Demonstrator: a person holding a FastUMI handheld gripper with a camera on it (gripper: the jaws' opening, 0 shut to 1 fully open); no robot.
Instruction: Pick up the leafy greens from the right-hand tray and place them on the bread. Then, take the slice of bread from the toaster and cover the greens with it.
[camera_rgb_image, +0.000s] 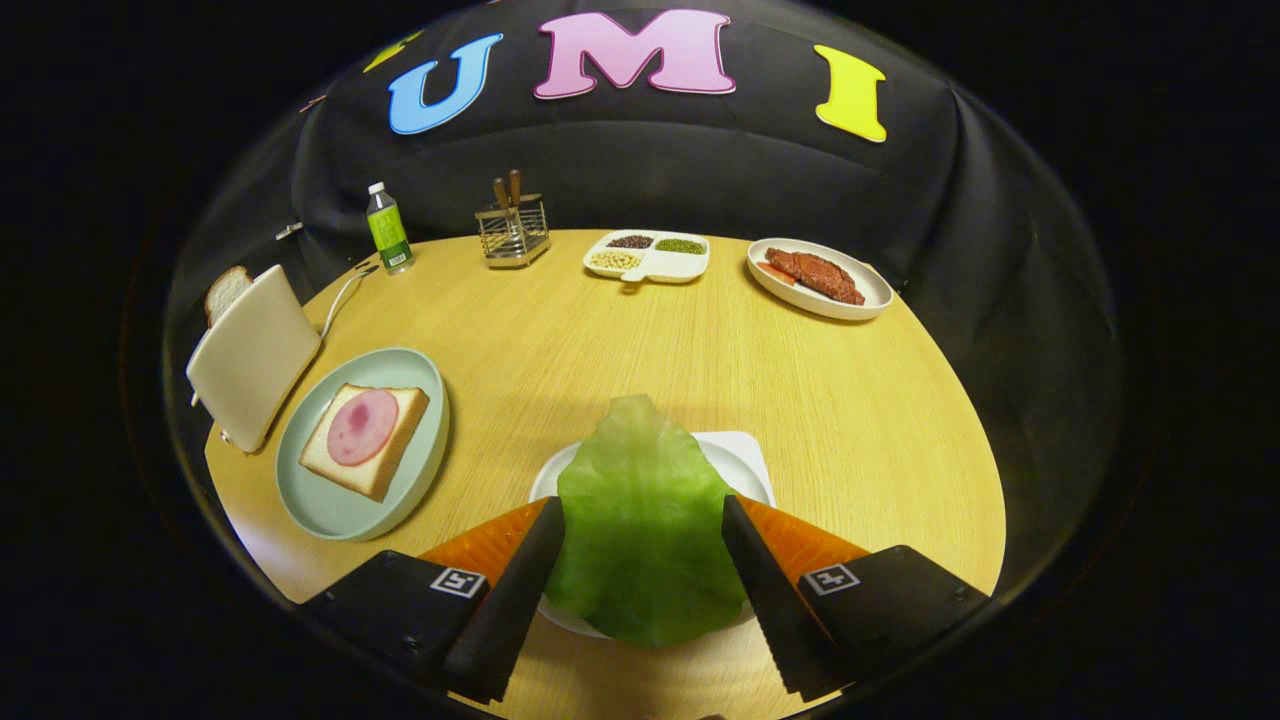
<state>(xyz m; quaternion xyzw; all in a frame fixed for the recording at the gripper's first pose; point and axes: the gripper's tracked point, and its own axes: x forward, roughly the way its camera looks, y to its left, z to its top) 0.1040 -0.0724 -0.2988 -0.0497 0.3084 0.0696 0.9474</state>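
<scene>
A large green lettuce leaf (640, 530) lies on the white tray (745, 465) right in front of me, its far tip rising past the tray's far rim. My gripper (643, 512) is open, one finger on each side of the leaf, and the leaf's edges reach both fingers. Off to the left, a pale green plate (315, 500) carries a bread slice (395, 440) topped with a round pink ham slice (362, 426). Behind that plate stands the cream toaster (252, 355) with a second bread slice (226, 291) sticking out of it.
At the back of the round wooden table (620, 340) stand a green-labelled bottle (388, 229), a wire cutlery rack (513, 229), a divided dish of beans (648, 256) and a white plate with meat (818, 277). The toaster's cord (345, 290) runs toward the bottle.
</scene>
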